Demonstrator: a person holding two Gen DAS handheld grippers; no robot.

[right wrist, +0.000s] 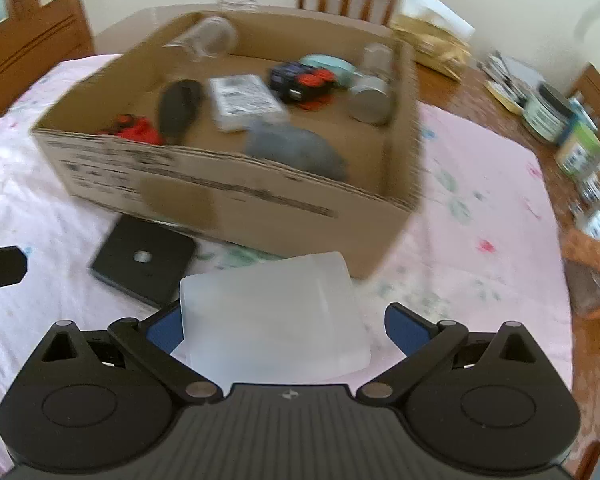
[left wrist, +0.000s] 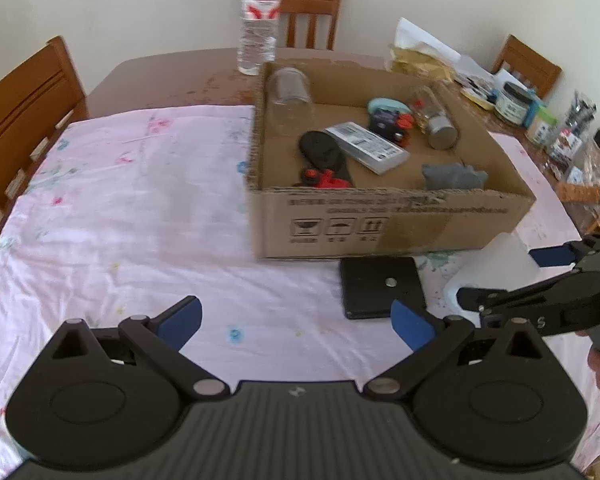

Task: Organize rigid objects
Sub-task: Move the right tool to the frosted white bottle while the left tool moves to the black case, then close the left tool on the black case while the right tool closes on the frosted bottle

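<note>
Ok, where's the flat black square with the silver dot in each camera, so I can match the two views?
Left wrist: the black square lies lower centre-right, on the pink cloth just in front of the box.
Right wrist: the black square lies left of centre, beside the frosted plastic case.
Shared landmark: the cardboard box, right behind it in both views.

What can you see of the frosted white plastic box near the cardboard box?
The plastic box is a flat, squarish container of translucent, frosted white plastic with rounded corners and a faint raised rim. It lies on the pink cloth just in front of the cardboard box, beside a flat black square. It sits between the open fingers of the right gripper; whether they touch it is unclear.
</note>
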